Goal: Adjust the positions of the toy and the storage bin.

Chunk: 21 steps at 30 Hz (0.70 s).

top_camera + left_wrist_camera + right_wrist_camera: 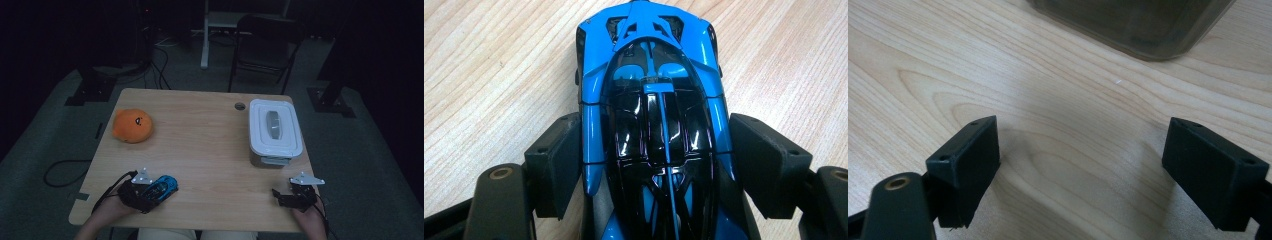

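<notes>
Your left tongs (156,192) sit low at the near left of the bench (200,150), and there's the blue toy car (162,187) right between the jaws — in the left gripper view the car (651,135) runs straight up the middle, glossy black canopy and blue flanks. The left pad (556,160) is snug against the car's side, while the right pad (764,160) shows a thin gap from the blue bodywork, so I can't tell whether you're truly clamped on it or just bracketing it. The car itself is flat on the wood, near the front edge, nose pointing away from you and a touch to the right. Over on the other side, your right tongs (282,195) rest at the near right corner — jaws spread wide over bare wood grain, nothing between them. Just ahead of them stands the white lidded box (275,132), lid on, its grey handle on top; its lower corner (1143,25) looms at the top of the right gripper view. Far left, well apart from everything, the orange plush toy (132,125) sits on the bench.
</notes>
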Tool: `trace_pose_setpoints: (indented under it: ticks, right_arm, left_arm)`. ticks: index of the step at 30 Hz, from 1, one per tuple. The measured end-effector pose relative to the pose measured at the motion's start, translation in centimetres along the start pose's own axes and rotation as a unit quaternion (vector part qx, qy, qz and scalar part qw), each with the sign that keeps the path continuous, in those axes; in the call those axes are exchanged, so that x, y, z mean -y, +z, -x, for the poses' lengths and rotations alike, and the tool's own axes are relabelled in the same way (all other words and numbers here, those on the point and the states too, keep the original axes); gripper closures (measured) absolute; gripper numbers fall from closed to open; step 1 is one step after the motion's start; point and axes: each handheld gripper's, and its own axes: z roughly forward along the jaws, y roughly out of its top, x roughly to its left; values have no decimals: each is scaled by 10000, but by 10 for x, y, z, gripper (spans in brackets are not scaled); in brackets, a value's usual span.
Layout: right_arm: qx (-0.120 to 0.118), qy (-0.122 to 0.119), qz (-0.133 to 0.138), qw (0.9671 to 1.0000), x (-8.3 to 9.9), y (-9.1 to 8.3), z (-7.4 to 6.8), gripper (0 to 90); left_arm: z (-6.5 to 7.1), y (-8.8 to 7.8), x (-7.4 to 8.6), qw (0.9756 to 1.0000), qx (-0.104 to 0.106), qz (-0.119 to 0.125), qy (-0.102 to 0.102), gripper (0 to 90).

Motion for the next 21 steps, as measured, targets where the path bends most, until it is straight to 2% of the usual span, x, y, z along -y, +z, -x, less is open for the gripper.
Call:
trace_pose_setpoints:
  ticks: [8,12,16,21]
  right_arm:
    - [0,1,0,10000,0,0,0,147]
    - [0,1,0,10000,0,0,0,147]
    - [-1,2,0,10000,0,0,0,147]
    - [-1,1,-1,10000,0,0,0,147]
  left_arm:
    - [3,-4,-2,9999,-103,-93,23,261]
    - [3,-14,-4,9999,22,140,-49,249]
    - [2,-25,-10,9996,-138,230,-27,249]
    - [-12,-36,-8,9985,-379,372,-106,249]
